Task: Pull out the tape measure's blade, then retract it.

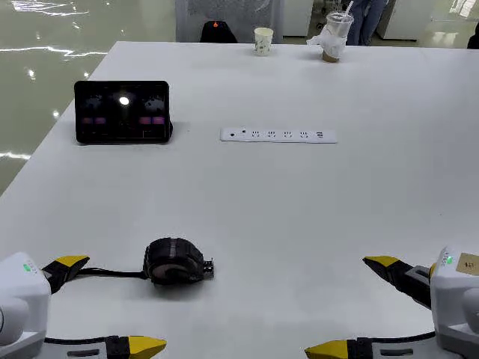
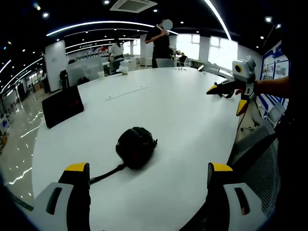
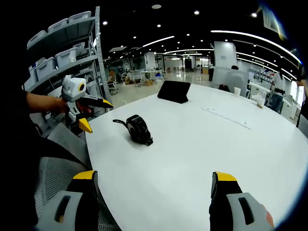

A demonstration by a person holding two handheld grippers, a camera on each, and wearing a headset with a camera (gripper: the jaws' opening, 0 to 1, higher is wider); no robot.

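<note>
We see the tape measure (image 1: 176,262) lying on the white table (image 1: 299,209) near its front edge. Its long axis runs across the head view, with the blade mouth facing the right gripper (image 1: 350,305) and the strap (image 1: 112,273) trailing toward the left gripper (image 1: 112,303). Both grippers gape wide and grasp nothing. The head view adds a tablet (image 1: 122,112) and a power strip (image 1: 278,134) beyond, while the right gripper view shows the hand (image 3: 57,107) carrying the left gripper.
</note>
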